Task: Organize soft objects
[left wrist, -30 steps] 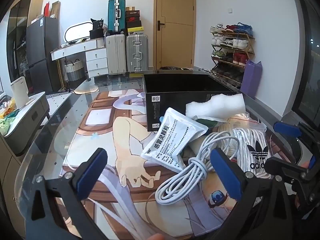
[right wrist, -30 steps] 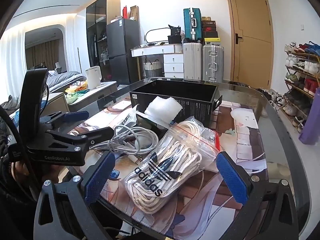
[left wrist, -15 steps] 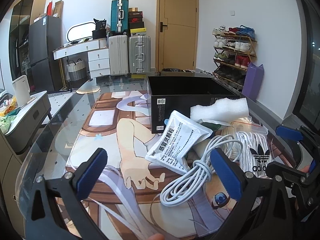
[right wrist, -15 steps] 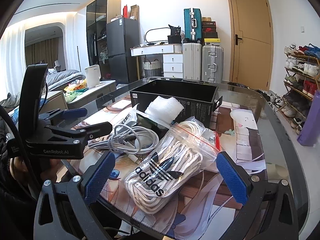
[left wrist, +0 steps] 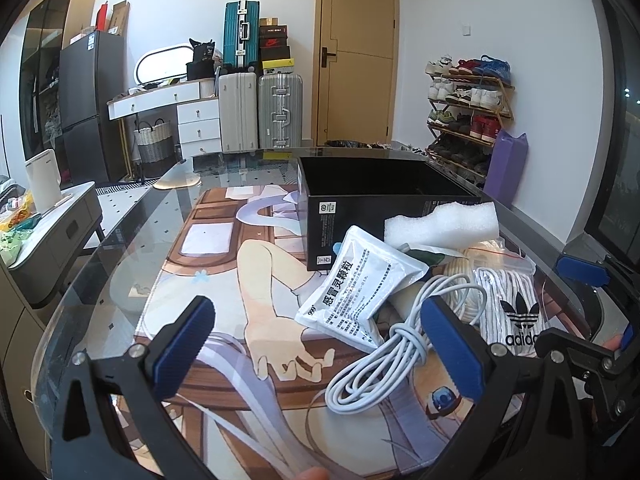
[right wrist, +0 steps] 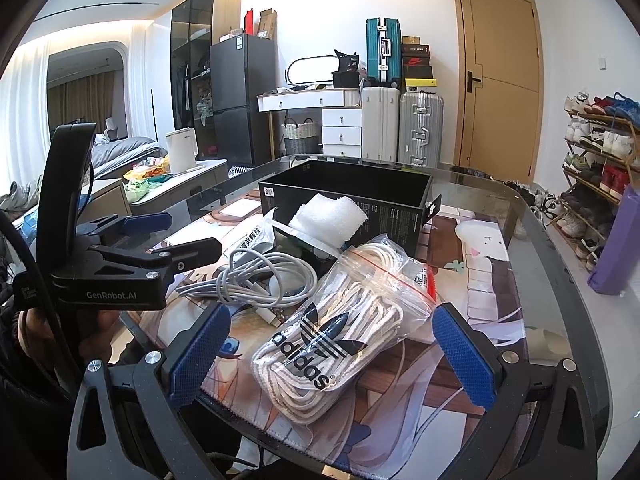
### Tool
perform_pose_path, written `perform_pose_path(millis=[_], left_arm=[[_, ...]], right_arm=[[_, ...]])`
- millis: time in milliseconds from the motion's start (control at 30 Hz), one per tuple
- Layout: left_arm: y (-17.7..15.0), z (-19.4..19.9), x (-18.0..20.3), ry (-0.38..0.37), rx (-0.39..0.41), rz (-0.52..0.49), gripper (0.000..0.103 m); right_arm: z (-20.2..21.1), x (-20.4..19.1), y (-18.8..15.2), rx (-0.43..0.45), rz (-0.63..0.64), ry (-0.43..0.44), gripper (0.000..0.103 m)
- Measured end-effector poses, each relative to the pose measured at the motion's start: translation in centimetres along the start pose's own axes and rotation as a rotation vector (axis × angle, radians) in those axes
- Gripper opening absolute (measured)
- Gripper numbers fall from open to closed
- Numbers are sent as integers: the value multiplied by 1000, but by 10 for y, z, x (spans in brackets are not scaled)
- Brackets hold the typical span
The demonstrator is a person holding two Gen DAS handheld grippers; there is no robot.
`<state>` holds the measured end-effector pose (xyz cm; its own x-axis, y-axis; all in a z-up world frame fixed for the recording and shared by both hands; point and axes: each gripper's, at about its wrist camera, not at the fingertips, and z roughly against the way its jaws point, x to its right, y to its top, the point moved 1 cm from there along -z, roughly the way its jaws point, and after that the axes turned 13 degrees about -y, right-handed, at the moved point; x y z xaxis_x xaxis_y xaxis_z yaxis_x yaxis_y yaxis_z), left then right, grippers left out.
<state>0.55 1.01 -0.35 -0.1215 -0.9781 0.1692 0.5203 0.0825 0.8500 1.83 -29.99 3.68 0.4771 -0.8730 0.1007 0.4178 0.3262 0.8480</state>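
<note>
An open black box point(left wrist: 384, 196) point(right wrist: 352, 192) stands at the far side of the printed mat. White foam point(left wrist: 440, 222) point(right wrist: 328, 218) leans against its front. A white medicine pouch point(left wrist: 360, 284) point(right wrist: 256, 238), a coiled white cable point(left wrist: 396, 352) point(right wrist: 264, 276) and a clear Adidas bag of white laces point(left wrist: 516, 304) point(right wrist: 332, 336) lie in a heap before it. My left gripper point(left wrist: 320, 344) is open, low over the mat left of the heap, its right finger by the cable. My right gripper point(right wrist: 328, 348) is open, with the laces bag lying between its fingers.
The glass table's curved edge point(left wrist: 80, 288) point(right wrist: 560, 264) runs on both sides. A printed desk mat point(left wrist: 224, 264) covers the middle. Suitcases point(left wrist: 260, 108), a dresser, a fridge, a shoe rack point(right wrist: 600, 152) and a door stand beyond.
The left gripper's view has shifted a little left and lower; the heap sits slightly further right in it. The right gripper has barely moved. Both stay open.
</note>
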Motion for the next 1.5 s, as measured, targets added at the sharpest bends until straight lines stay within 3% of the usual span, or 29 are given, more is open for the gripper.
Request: perform_pose_path(millis=[900, 1500], left_arm=[[1, 5, 1, -3, 46, -31, 103], [-4, 8, -3, -17, 45, -55, 103]], right_arm=[[5, -2, 0, -17, -13, -25, 103], [-18, -11, -3, -90, -38, -52, 103]])
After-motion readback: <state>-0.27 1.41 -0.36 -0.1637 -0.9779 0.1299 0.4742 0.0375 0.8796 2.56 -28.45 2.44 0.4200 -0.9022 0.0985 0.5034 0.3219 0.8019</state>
